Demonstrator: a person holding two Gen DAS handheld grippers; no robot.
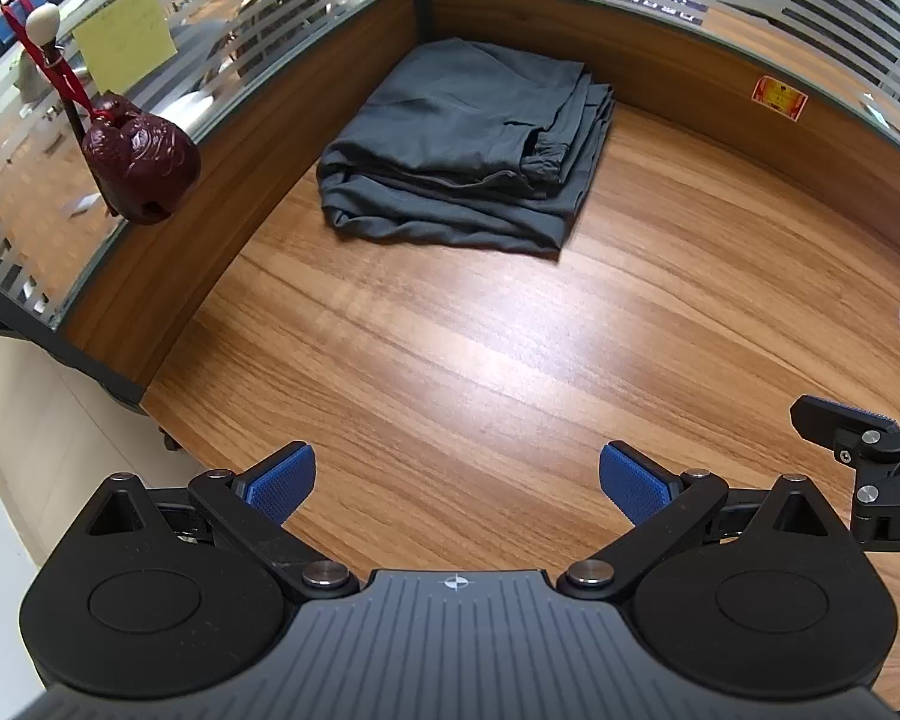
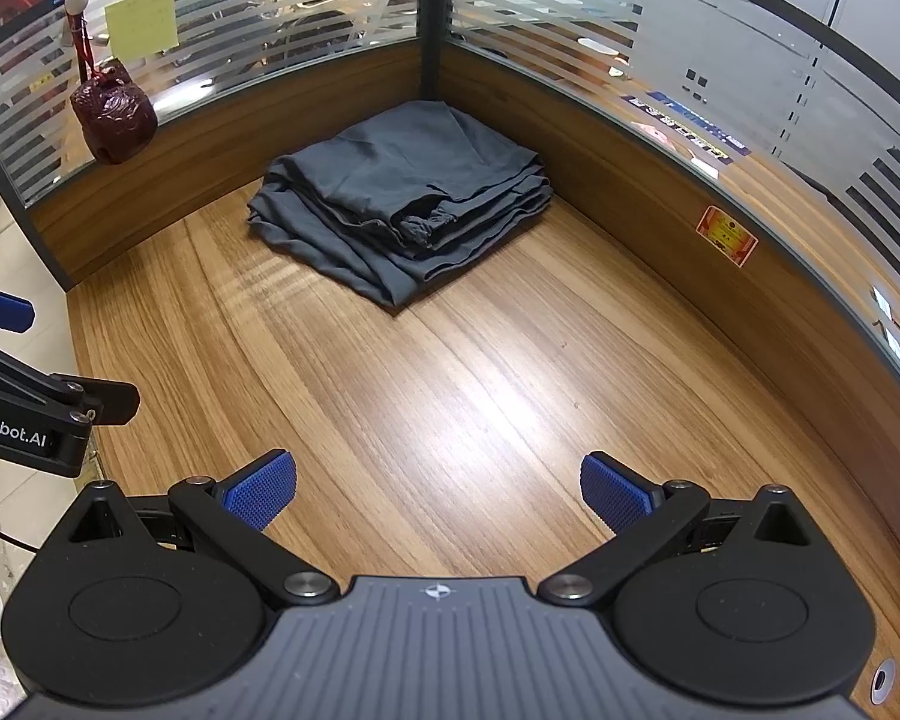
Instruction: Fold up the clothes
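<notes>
Cloth, dark grey and soft, lies as a folded, rumpled garment (image 1: 462, 144) well ahead of both jaw pairs, in the wood-grain desk's (image 1: 450, 360) corner. Left gripper (image 1: 457, 480) and right gripper (image 2: 438, 489) gape wide, ribbed blue pads (image 2: 261, 495) empty.

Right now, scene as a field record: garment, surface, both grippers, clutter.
garment: dark grey garment, folded into a layered stack, lying in the far corner of the desk
surface: wooden desk, bare between the grippers and the garment
left gripper: open, nothing between the pads, short of the garment
right gripper: open, nothing between the pads, short of the garment
partition: striped glass partition on two sides of the desk
clutter: dark red ornament hanging at the left partition; yellow sticky note on the glass
</notes>
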